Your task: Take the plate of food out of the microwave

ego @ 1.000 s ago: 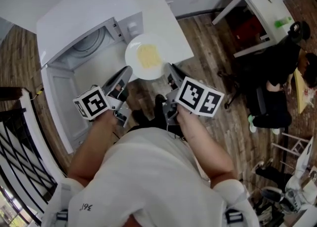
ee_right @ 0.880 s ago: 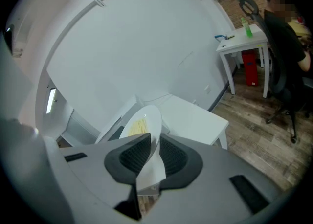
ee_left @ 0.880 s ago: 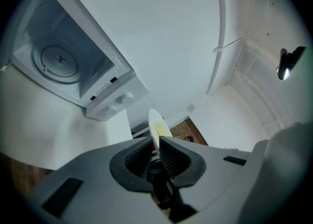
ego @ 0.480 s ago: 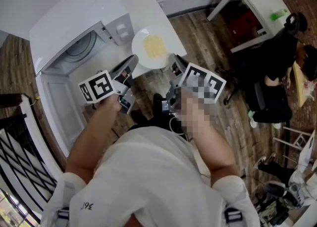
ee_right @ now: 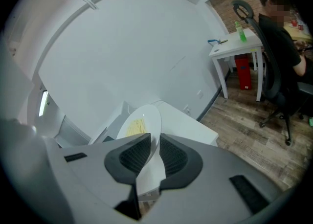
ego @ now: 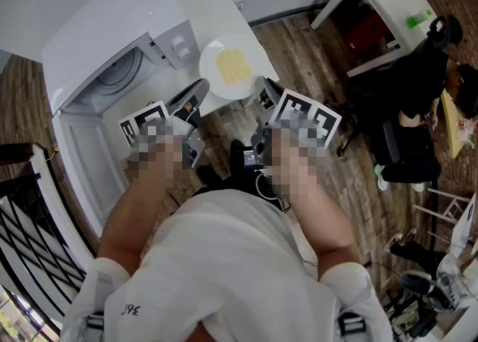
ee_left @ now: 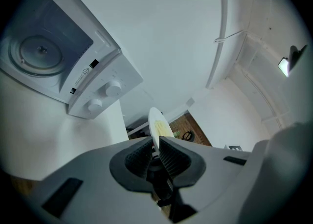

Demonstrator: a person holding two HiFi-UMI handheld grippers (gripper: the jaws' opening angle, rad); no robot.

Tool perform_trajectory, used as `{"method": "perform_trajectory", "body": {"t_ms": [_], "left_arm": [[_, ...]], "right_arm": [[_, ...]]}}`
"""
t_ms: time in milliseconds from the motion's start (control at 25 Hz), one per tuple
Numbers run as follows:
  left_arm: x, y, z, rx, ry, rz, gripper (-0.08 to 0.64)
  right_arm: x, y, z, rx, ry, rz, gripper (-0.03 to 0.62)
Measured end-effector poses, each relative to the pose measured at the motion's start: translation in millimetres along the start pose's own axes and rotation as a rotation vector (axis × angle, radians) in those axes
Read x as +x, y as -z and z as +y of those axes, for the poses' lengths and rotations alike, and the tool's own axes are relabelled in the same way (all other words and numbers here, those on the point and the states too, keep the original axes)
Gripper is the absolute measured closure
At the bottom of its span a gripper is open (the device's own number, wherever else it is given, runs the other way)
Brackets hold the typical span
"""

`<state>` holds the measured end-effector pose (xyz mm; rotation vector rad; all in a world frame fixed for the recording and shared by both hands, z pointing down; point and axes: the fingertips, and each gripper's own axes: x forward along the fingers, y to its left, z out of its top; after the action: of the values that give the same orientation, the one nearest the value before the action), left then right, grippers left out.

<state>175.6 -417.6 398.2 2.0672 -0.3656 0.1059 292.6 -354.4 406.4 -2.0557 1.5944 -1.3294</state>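
One round, smooth white plate (ego: 214, 79)

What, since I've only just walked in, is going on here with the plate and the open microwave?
A person holds a claw in each hand. The left claw and right claw are each clamped on an opposite edge of a white plate carrying yellow food. The plate is already out of the microwave, whose door stands open and whose turntable is bare. The plate is over the front of the white counter; whether it touches the counter can't be judged.
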Motion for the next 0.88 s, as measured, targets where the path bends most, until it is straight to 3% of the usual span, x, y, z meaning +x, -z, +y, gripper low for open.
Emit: {"method": "perform_trajectory", "body": {"t_ms": [880], "left_arm": [[2.8, 0.8, -3.5, 0.013, 0.017, 0.026, 0.511]], "right_arm": [[-2.7, -4.3, -1.3, -0.008, 0.019, -0.015, 0.532]]}}
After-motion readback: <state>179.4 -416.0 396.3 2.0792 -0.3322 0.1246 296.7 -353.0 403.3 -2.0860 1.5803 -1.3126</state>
